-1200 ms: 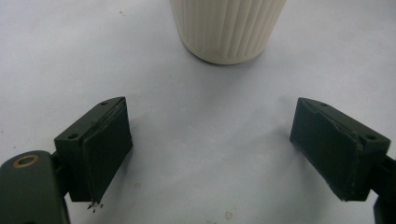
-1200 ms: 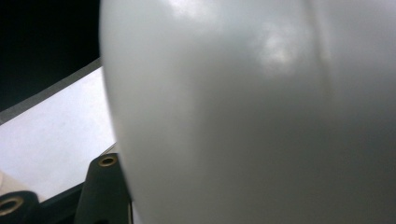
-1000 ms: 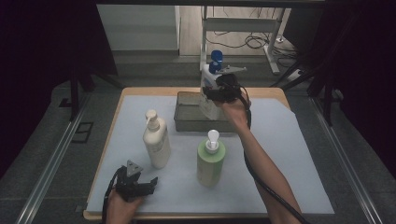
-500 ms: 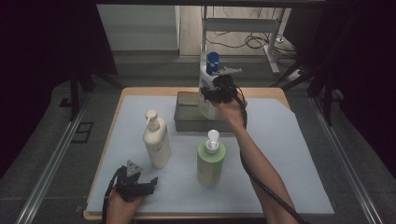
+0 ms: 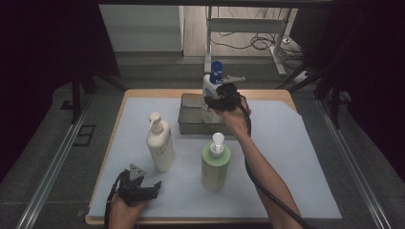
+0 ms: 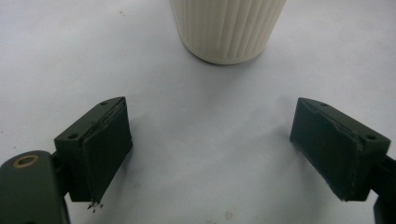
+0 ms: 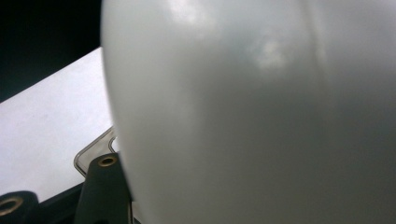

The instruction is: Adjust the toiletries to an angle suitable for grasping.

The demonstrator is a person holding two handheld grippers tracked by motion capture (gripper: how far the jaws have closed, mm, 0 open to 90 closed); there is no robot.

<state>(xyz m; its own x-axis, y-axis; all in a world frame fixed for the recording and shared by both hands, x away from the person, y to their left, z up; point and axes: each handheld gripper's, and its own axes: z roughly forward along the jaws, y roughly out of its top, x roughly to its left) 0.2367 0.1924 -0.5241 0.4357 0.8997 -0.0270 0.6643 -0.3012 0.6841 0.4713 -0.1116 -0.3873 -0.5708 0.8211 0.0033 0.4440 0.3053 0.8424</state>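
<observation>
High view: right gripper [image 5: 220, 98] clamped on white bottle with blue cap [image 5: 213, 82], held upright over far part of clear tray [image 5: 191, 125] at back of table. Bottle base hidden behind gripper; contact with tray floor not determinable. Right gripper view: pale bottle body [image 7: 257, 112] pressed close between jaws, tray corner [image 7: 95, 149] visible below. Left gripper [image 5: 138, 188] near front edge of white mat [image 5: 296, 157], jaws spread wide, nothing between. Left gripper view: ribbed cream bottle [image 6: 229, 28] standing just ahead of gripper tips. Green pump bottle [image 5: 215, 164] upright mid-mat, well apart from tray.
</observation>
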